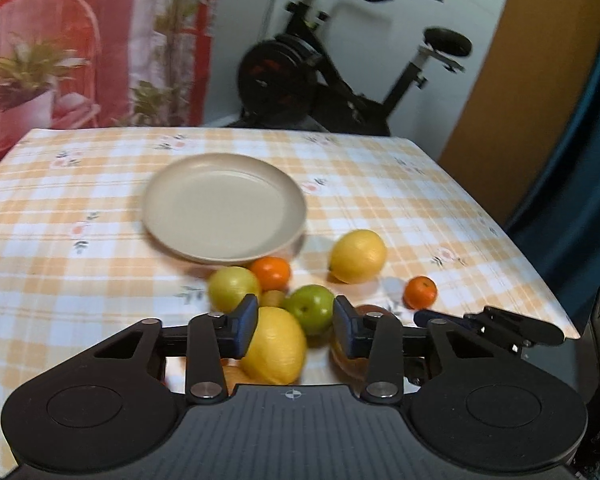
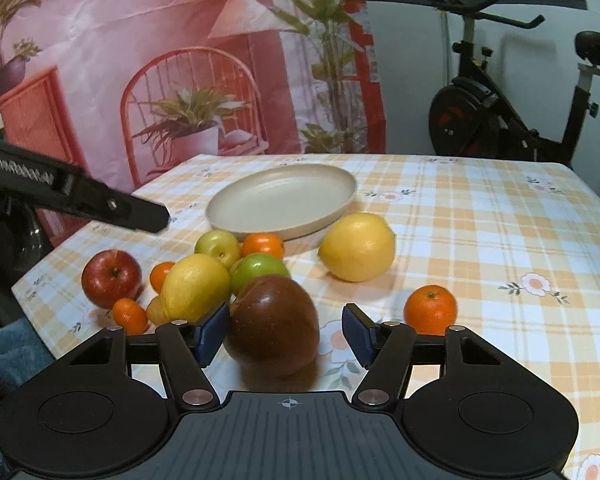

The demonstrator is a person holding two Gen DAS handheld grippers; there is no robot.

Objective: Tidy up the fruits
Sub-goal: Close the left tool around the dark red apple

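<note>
Dark red apple [image 2: 274, 322] sits nearest the right gripper [image 2: 286, 330], between its spread fingers: the left pad [image 2: 212, 330] is at the fruit's skin, the right pad [image 2: 358, 334] stands clear, and nothing is gripped. Left gripper [image 1: 295, 326] hangs with its fingers parted over the fruit cluster near the table's [image 2: 500, 240] front edge, a yellow lemon [image 1: 274, 344] and green apple [image 1: 310, 308] showing in the gap; contact cannot be told. Beyond them the beige plate [image 2: 282, 200] lies mid-table, a second lemon [image 2: 358, 246] just beside its rim and a mandarin [image 2: 430, 308] apart toward the right edge.
</note>
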